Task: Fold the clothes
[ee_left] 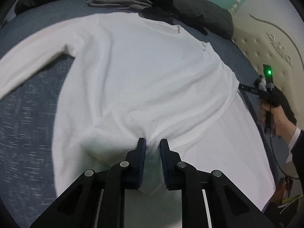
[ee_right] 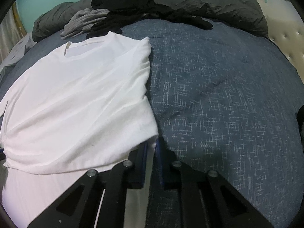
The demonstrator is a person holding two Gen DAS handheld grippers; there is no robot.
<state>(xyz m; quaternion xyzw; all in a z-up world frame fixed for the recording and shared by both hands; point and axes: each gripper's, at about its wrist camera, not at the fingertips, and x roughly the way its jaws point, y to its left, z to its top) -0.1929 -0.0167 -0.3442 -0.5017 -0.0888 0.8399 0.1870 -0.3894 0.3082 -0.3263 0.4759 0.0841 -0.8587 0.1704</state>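
A white long-sleeved shirt (ee_left: 144,72) lies front up on a blue patterned bedspread (ee_left: 24,125), collar at the far end. One sleeve (ee_left: 32,64) stretches out to the left. My left gripper (ee_left: 153,142) is shut on a bunch of the shirt's near hem, and creases fan out from the pinch. In the right wrist view my right gripper (ee_right: 152,145) is shut on the near right corner of the shirt (ee_right: 79,98), whose right side forms a straight edge. In the left wrist view the right gripper (ee_left: 245,87) shows at the shirt's right edge, held by a hand (ee_left: 279,117).
Grey clothes (ee_right: 83,22) and black clothes (ee_right: 133,1) are piled beyond the collar against a dark grey duvet (ee_right: 218,1). A cream tufted headboard (ee_left: 275,43) stands at the right. Bare bedspread (ee_right: 218,95) stretches to the right of the shirt.
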